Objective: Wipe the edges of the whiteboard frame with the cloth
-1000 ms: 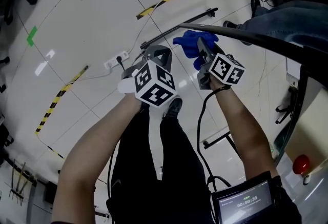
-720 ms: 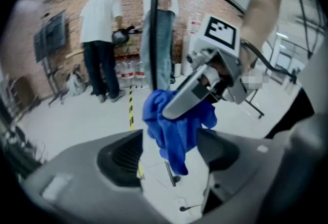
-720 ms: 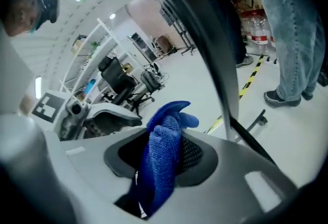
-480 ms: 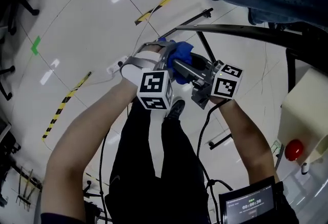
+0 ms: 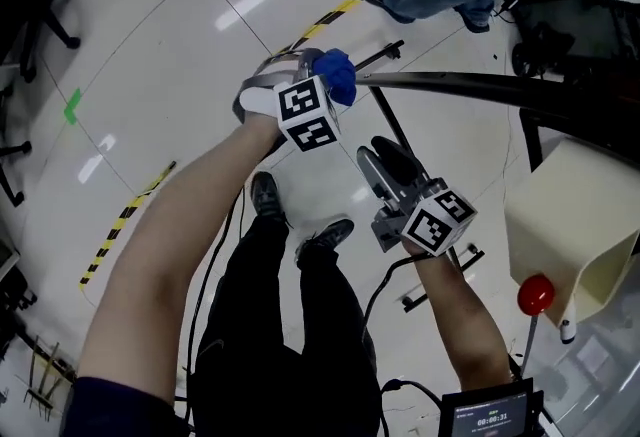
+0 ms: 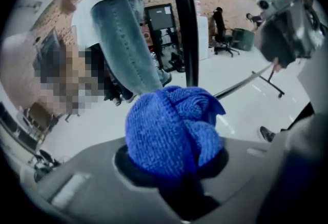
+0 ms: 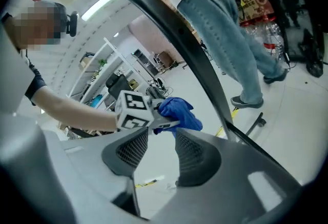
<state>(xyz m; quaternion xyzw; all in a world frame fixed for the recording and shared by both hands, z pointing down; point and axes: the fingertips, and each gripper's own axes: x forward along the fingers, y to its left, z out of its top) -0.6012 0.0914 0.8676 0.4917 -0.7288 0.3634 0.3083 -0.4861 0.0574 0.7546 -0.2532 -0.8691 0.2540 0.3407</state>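
Handover noted: cloth (image 6: 171,130) has passed from right gripper (image 7: 161,138), its jaws just opened wide and empty, to left gripper (image 5: 325,80), jaws just closed on it, beside the black whiteboard frame (image 5: 480,85), apparently ready for wiping.

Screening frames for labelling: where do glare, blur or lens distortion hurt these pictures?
Head view: lamp glare streaks the glossy floor. Left gripper view: fisheye, dark corners; cloth sharp, background soft. Right gripper view: fisheye bows the whiteboard frame.
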